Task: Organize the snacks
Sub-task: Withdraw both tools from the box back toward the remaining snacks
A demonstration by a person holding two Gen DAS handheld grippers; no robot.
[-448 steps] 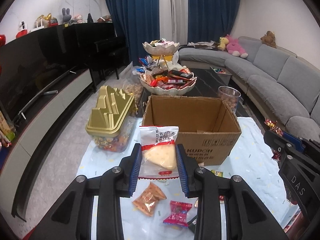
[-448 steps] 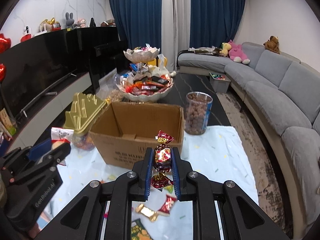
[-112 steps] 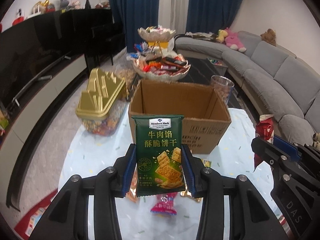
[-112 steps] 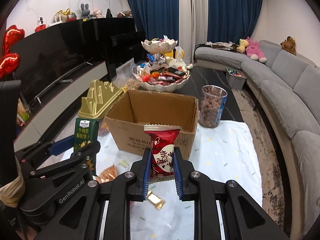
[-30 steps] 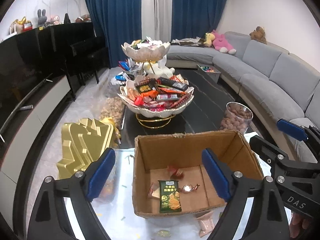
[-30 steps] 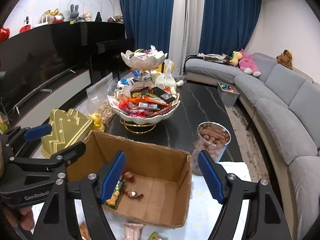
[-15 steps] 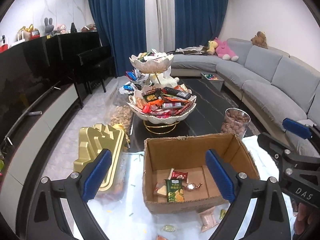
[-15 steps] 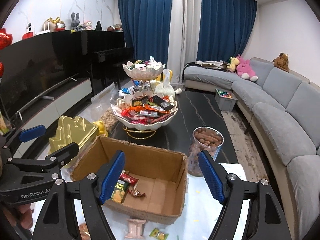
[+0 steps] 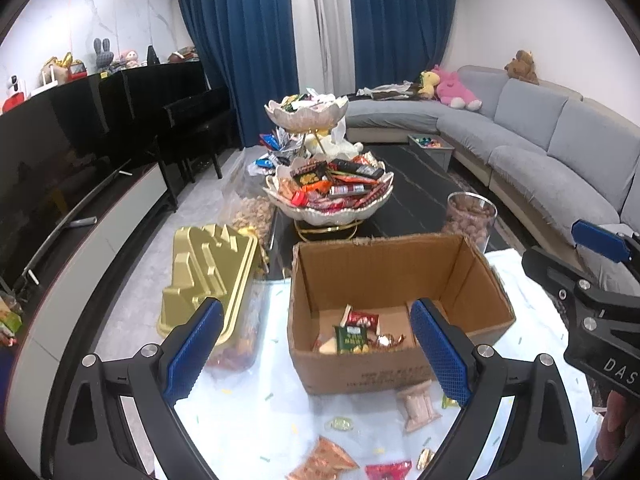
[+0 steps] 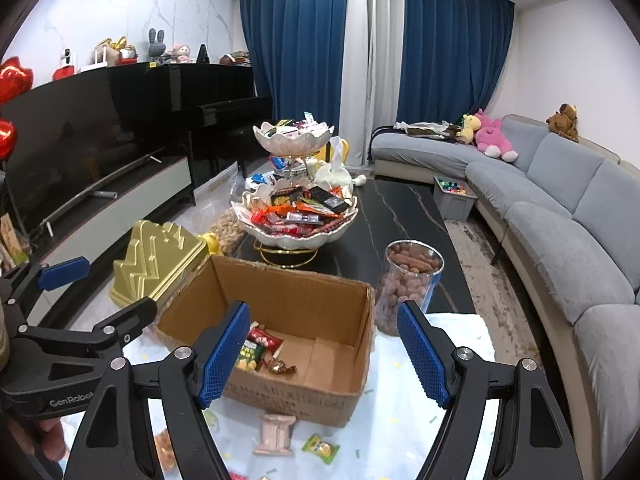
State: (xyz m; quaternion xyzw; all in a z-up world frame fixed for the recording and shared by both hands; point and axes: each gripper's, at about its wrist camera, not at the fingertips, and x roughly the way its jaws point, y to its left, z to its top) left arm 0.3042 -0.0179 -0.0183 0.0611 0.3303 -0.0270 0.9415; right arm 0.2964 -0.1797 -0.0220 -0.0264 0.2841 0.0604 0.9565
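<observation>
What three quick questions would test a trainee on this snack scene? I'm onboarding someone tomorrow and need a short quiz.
1. True or false: both grippers are empty.
2. Where does the green cracker packet lie? A) in the cardboard box B) on the tablecloth C) in the tiered bowl
3. Which pale wrapped snack lies just in front of the box?

Key: 1 true: the left gripper and right gripper are open and hold nothing. 2 A. 3 the pink packet.
</observation>
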